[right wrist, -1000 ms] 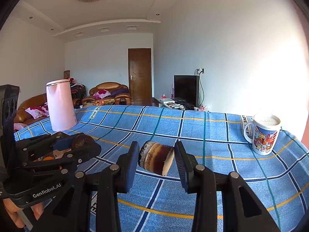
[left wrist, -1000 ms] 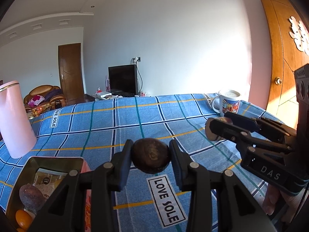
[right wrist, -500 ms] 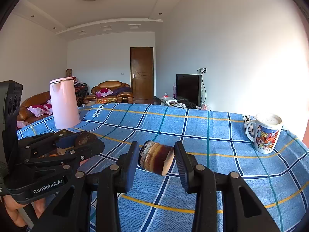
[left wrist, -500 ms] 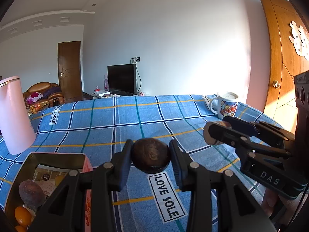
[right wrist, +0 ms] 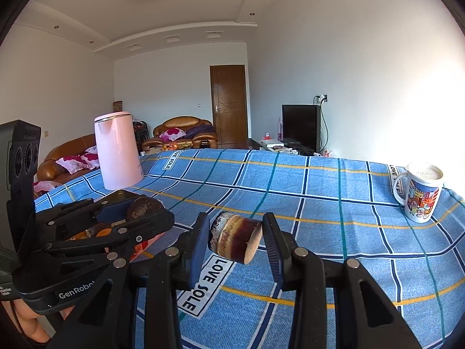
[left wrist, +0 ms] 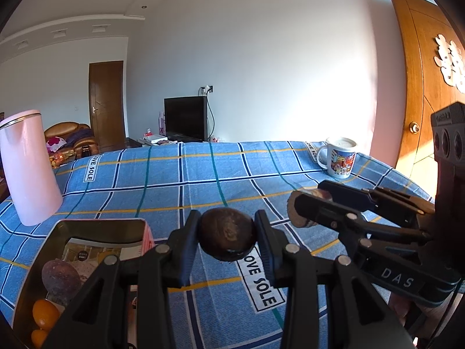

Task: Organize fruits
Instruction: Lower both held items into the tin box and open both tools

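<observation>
Nearest the left wrist camera, the left gripper (left wrist: 227,237) has its jaws clenched on a round dark brown fruit (left wrist: 227,238), held in the air above the counter (left wrist: 203,174), which wears a blue checked cloth printed with LOVE SOLE labels; nearest the right wrist camera, the right gripper (right wrist: 236,240) has its jaws clenched on a short brown cut piece (right wrist: 236,238) with a pale flat end, also lifted clear of the cloth; each gripper shows in the other's view, the right one at the right edge of the left view with part of a hand below it (left wrist: 399,308), the left one at the left edge of the right view with fingers (right wrist: 29,322) under its handle; just beside the left gripper, at the near left corner of the counter, stands an open tin box (left wrist: 37,261) holding a dull purple fruit (left wrist: 59,276) and two small orange fruits (left wrist: 45,314); further along the left edge stands a pink kettle (right wrist: 117,151), upright; well apart from it, at the far right corner, stands a printed mug (right wrist: 421,196), upright, handle to the left; beyond the far edge of the counter lie a dark television (right wrist: 300,126), a brown sofa (right wrist: 183,132) and a wooden door (right wrist: 229,104).
</observation>
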`<state>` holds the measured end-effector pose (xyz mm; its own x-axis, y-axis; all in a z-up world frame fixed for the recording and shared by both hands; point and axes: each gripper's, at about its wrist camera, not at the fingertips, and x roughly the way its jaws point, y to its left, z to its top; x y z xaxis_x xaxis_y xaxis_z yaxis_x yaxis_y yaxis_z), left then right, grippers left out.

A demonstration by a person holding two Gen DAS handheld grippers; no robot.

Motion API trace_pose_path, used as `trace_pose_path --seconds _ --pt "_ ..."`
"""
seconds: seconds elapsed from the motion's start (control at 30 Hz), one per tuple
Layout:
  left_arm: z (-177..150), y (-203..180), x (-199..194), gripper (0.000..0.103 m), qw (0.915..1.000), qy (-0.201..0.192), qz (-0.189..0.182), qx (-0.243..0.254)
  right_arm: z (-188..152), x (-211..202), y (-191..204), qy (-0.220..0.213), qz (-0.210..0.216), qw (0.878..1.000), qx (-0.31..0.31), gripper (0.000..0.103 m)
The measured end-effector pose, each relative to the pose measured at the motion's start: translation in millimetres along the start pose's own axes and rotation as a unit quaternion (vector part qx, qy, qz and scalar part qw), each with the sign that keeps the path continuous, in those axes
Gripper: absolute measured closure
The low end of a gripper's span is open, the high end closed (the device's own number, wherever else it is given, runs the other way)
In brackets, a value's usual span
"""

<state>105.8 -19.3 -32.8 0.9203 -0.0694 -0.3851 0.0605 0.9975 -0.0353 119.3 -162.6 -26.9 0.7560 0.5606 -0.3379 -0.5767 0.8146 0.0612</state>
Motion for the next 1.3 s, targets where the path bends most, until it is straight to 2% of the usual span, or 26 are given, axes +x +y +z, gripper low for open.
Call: trace_pose_path --seconds 0.5,0.93,1.3 --pt "-4.1 42.0 -31.8 0.063 0.9993 -0.007 0.028 -0.023 8.7 12.4 44.8 0.007 0.056 0.998 -0.013 0.063" --pt "-6.7 116.6 -65.1 0.063 0.9934 -0.002 0.086 -0.076 20.4 16.9 83.0 0.009 0.108 0.994 -0.017 0.064" --pt "-19.0 131.4 -64.5 0.063 0.9916 0.023 0.098 -0.081 11.1 27.3 123.5 0.032 0.148 0.988 -0.030 0.063"
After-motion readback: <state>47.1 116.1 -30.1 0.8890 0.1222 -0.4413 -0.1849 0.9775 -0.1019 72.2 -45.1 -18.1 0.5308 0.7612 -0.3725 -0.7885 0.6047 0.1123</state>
